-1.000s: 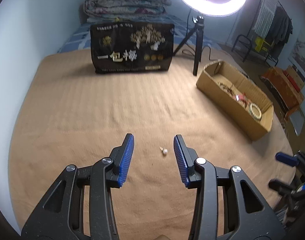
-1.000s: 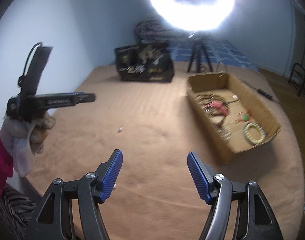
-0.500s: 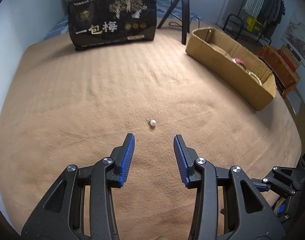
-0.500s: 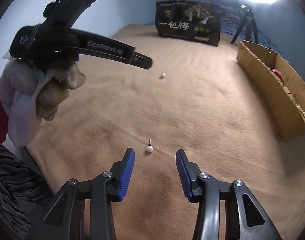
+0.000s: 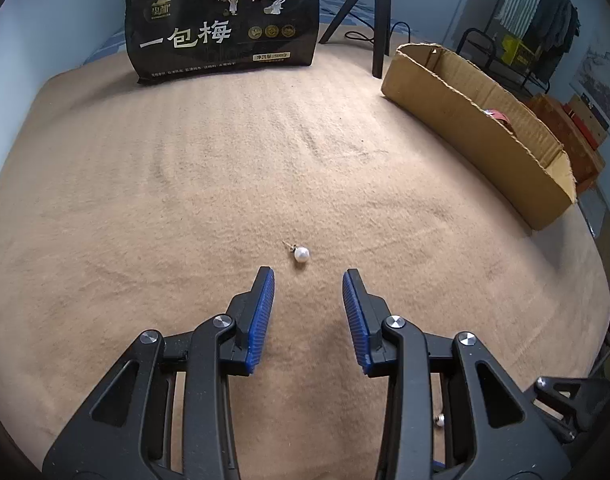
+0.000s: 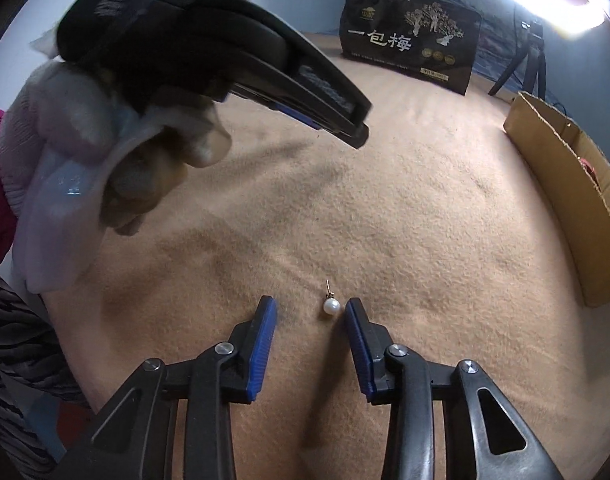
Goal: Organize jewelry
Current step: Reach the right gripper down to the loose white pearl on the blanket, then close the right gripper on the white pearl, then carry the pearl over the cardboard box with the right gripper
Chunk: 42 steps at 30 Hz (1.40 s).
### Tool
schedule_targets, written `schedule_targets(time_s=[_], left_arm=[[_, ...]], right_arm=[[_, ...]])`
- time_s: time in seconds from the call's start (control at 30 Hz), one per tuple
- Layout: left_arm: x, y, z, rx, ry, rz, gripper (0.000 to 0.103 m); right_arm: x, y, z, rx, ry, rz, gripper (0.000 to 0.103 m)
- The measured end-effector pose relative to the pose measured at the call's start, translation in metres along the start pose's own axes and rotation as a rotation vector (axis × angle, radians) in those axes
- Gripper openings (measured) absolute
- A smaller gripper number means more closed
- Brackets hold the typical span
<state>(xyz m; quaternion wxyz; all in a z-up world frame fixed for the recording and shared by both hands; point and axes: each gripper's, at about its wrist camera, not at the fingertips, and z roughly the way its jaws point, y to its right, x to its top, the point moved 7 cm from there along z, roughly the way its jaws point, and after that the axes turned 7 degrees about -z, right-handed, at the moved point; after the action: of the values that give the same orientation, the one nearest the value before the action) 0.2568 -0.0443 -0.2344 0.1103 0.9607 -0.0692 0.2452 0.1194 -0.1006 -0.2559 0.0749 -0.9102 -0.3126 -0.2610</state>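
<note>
Pearl earring (image 6: 331,306) at right gripper (image 6: 309,309) fingertips, beside right finger, unpinched.

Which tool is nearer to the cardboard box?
Right. The right tool, its jaws just closing with a pearl earring loose between them, is on the side of the cardboard box; the left tool, jaws empty, lies beyond it.

The right hand-held gripper (image 6: 309,308) hangs low over the tan blanket (image 6: 405,208), its jaws just closing, a pearl earring (image 6: 331,306) between the tips, beside the right pad, unpinched. The gloved left hand (image 6: 117,152) holds the left hand-held gripper (image 6: 355,134) above.
</note>
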Motion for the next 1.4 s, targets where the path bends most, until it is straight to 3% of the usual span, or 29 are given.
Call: schedule_targets(time_s=[0.4, 0.5, 0.93, 1.4], left_arm=[[0.005, 0.000, 0.020, 0.017, 0.004, -0.010, 0.017], [0.006, 0.000, 0.021, 0.021, 0.008, -0.010, 0.008], [0.008, -0.003, 0.005, 0.031, 0.042, -0.014, 0.006], [0.037, 0.017, -0.038, -0.013, 0.136, -0.029, 0.006]], right_arm=[[0.001, 0.006, 0.001, -0.032, 0.003, -0.021, 0.013], [0.001, 0.008, 0.002, -0.037, 0.000, -0.017, 0.008], [0.005, 0.018, -0.004, -0.036, 0.013, 0.012, 0.006], [0.027, 0.078, -0.047, -0.104, 0.115, 0.130, 0.006]])
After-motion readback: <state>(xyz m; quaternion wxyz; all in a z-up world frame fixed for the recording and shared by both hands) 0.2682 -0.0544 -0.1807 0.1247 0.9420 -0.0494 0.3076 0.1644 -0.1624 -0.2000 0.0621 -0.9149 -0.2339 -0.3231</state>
